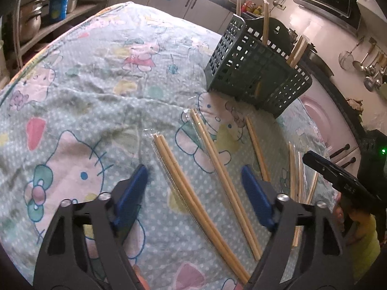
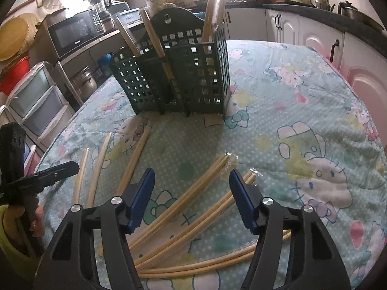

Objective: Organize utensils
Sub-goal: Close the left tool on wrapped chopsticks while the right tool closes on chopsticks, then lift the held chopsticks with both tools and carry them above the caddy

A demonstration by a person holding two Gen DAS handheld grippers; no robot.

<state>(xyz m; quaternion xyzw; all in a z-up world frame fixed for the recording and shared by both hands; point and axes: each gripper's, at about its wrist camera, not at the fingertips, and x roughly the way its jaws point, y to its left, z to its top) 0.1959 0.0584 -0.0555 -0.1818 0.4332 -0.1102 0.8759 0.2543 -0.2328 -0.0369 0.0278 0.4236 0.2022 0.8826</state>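
Observation:
Several wrapped pairs of wooden chopsticks lie on the cartoon-print tablecloth (image 1: pixel 96 96). My left gripper (image 1: pixel 194 176) stands open low over them, one pair (image 1: pixel 177 174) between its blue pads and a second pair (image 1: pixel 214 157) beside it. My right gripper (image 2: pixel 192 181) is also open, with a pair (image 2: pixel 183 198) lying between its pads and untouched. The dark green slotted basket (image 1: pixel 254 72) (image 2: pixel 181 77) stands beyond, with some chopsticks (image 2: pixel 212 12) upright in it. The other gripper's black finger (image 1: pixel 321 166) (image 2: pixel 48 171) shows at each view's edge.
More loose chopsticks (image 2: pixel 135 154) lie left of the right gripper, near the table's rounded edge. A microwave (image 2: pixel 72 31), plastic drawers (image 2: pixel 36 101), a shelf of pots (image 1: pixel 36 17) and white cabinets (image 2: pixel 290 29) surround the table. A yellow-green sleeve (image 2: pixel 9 236) is at lower left.

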